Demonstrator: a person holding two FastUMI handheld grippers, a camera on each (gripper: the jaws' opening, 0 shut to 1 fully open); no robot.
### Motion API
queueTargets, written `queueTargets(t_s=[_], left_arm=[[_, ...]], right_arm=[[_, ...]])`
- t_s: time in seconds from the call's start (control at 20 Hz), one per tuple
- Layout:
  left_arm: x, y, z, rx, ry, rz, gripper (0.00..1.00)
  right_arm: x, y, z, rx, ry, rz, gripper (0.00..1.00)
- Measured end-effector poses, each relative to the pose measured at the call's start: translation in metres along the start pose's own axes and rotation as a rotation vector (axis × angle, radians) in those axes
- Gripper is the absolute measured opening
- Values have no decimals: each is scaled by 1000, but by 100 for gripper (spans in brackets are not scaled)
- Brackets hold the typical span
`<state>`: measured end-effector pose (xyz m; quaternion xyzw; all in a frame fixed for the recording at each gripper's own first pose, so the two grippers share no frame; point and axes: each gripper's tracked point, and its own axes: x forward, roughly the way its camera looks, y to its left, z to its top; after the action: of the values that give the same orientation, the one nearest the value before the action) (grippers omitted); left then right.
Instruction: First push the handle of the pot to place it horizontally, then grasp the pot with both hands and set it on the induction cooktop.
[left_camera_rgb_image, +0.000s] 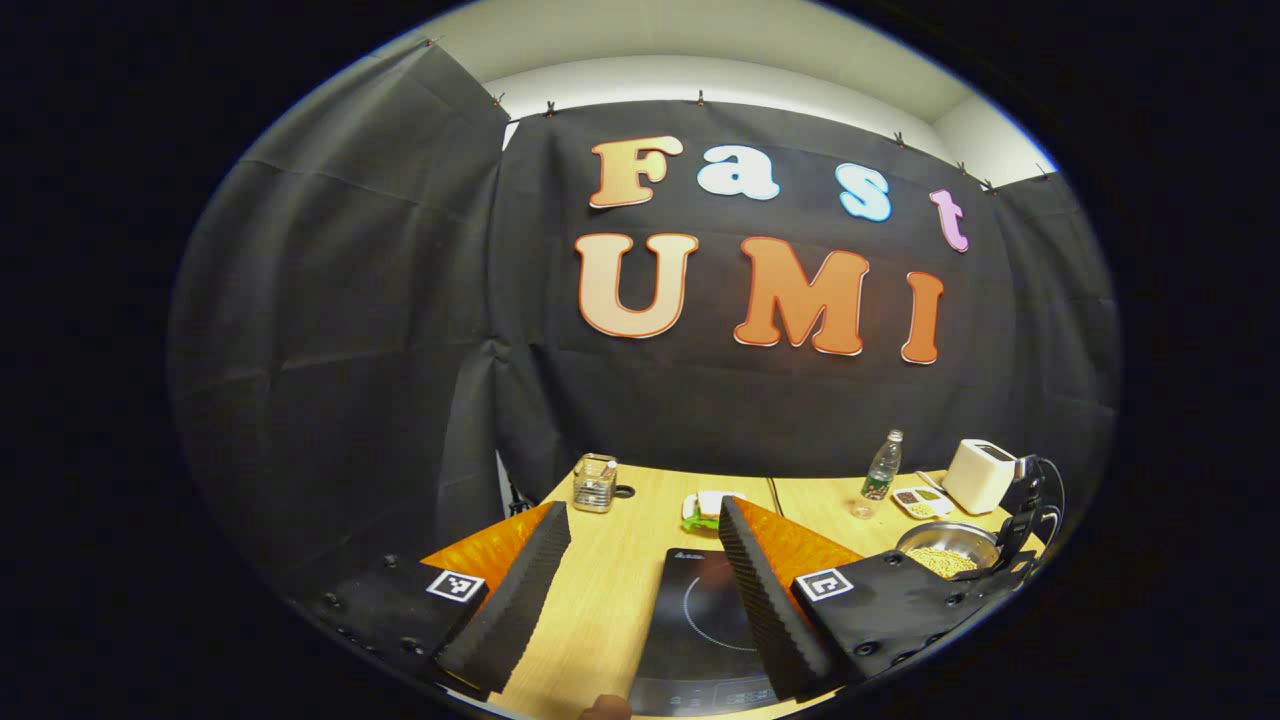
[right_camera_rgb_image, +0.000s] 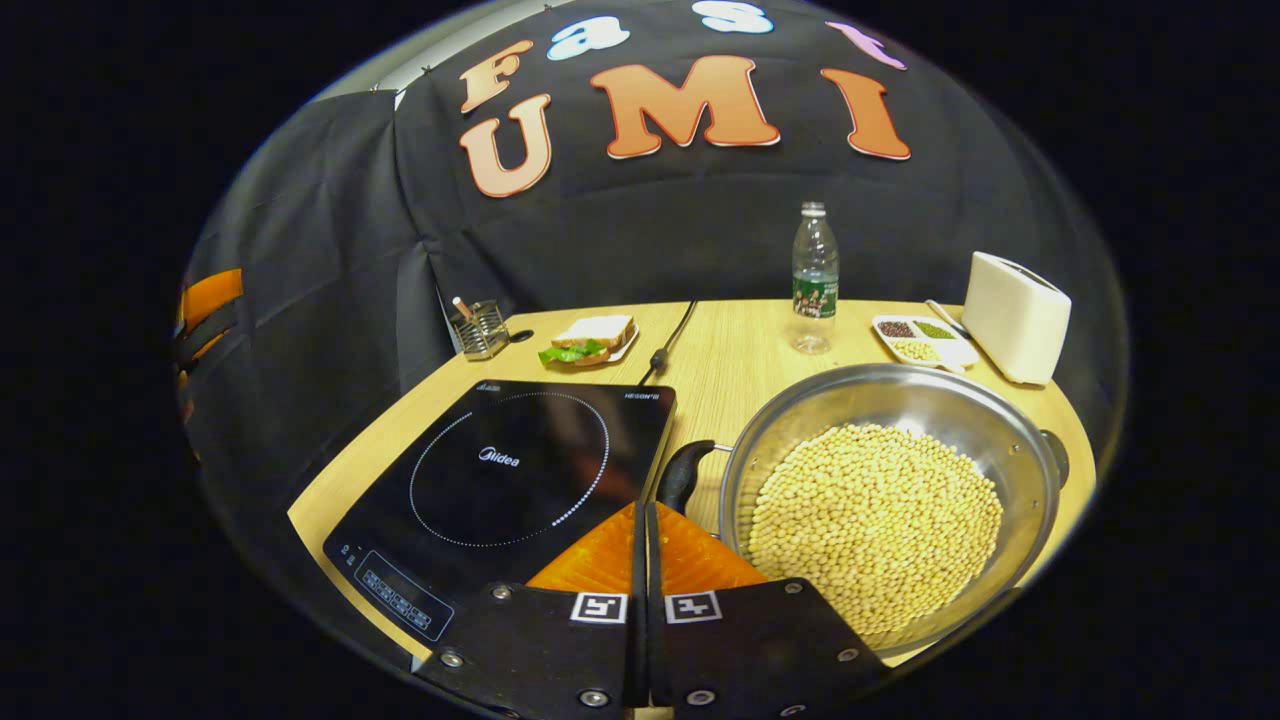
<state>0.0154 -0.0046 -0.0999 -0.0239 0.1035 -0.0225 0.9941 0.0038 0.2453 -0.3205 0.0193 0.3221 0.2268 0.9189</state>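
While your right gripper (right_camera_rgb_image: 641, 520) has its fingers pressed together by the handle (right_camera_rgb_image: 683, 472), the pot (right_camera_rgb_image: 890, 500) sits right of the cooktop (right_camera_rgb_image: 510, 480). That handle points toward the cooktop, its long axis tilted. Your left gripper (left_camera_rgb_image: 640, 560) fingers are spread above the surface (left_camera_rgb_image: 610, 580).

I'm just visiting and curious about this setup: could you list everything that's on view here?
table: one, light wood, under everything
induction cooktop: one, black, near left
pot: one, steel with dark handles, full of pale beans, right of cooktop
sandwich: one, white bread with green leaves, behind cooktop
wire holder: one, metal, far left corner
bottle: one, clear, green label, back centre
divided dish: one, white, holds grains, beside toaster
toaster: one, cream, far right
cable: one, black, behind cooktop
left claw: open, above cooktop's near edge
right claw: shut, empty, by the pot's near handle
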Motion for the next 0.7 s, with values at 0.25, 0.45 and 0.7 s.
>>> queueTargets(t_s=[0.25,0.45,0.7], left_arm=[[2,-70,-10,2,7,-134,97],[4,-122,-23,-6,26,-220,98],[11,-181,-48,-23,78,-294,98]], right_arm=[[-34,-39,23,10,-79,-65,0],[-59,-77,34,35,-123,-129,0],[-77,-119,37,54,-153,-190,2]])
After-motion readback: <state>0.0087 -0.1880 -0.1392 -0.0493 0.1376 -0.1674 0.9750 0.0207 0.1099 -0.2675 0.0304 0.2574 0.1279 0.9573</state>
